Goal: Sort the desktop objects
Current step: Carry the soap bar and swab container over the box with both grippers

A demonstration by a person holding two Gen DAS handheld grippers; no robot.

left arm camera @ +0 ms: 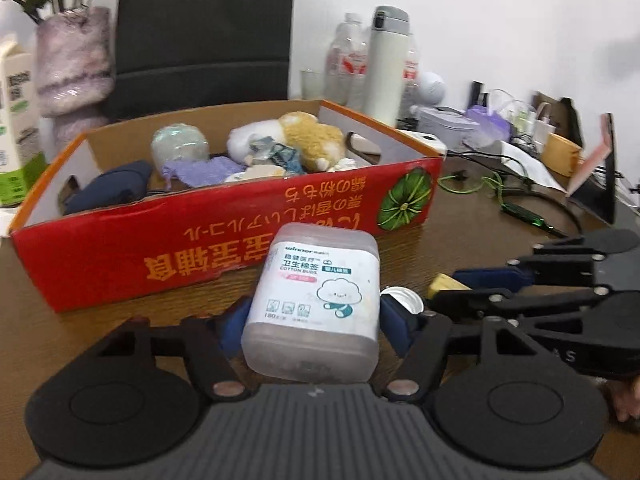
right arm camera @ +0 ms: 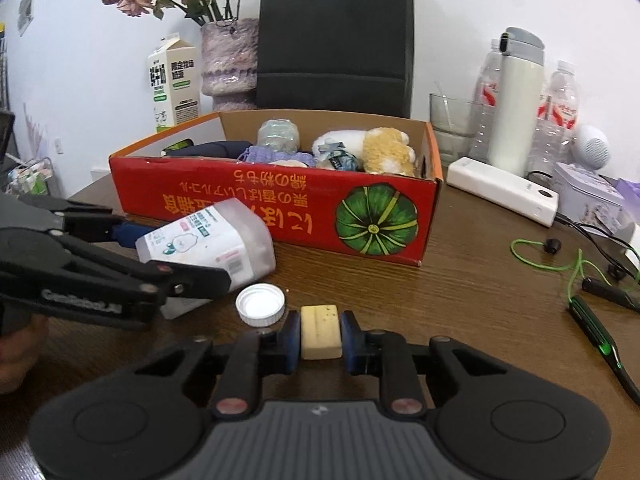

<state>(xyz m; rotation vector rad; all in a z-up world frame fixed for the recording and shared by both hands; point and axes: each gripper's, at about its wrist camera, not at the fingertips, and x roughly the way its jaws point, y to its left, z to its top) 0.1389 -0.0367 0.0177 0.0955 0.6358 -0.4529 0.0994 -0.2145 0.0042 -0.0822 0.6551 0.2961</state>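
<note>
Left gripper (left arm camera: 312, 320) fingers straddle the cotton bud tub (left arm camera: 316, 300), lying near the red box (left arm camera: 224, 240); contact unclear. Right gripper (right arm camera: 320, 334) fingers pinch the yellow eraser (right arm camera: 320, 332) on the desk (right arm camera: 460, 300). Grip both squarely, lift clear of the white cap (right arm camera: 260, 304).

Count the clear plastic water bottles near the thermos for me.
2 show clearly in the right wrist view: one bottle left of the white thermos, one bottle right of it. More may hide behind.
</note>
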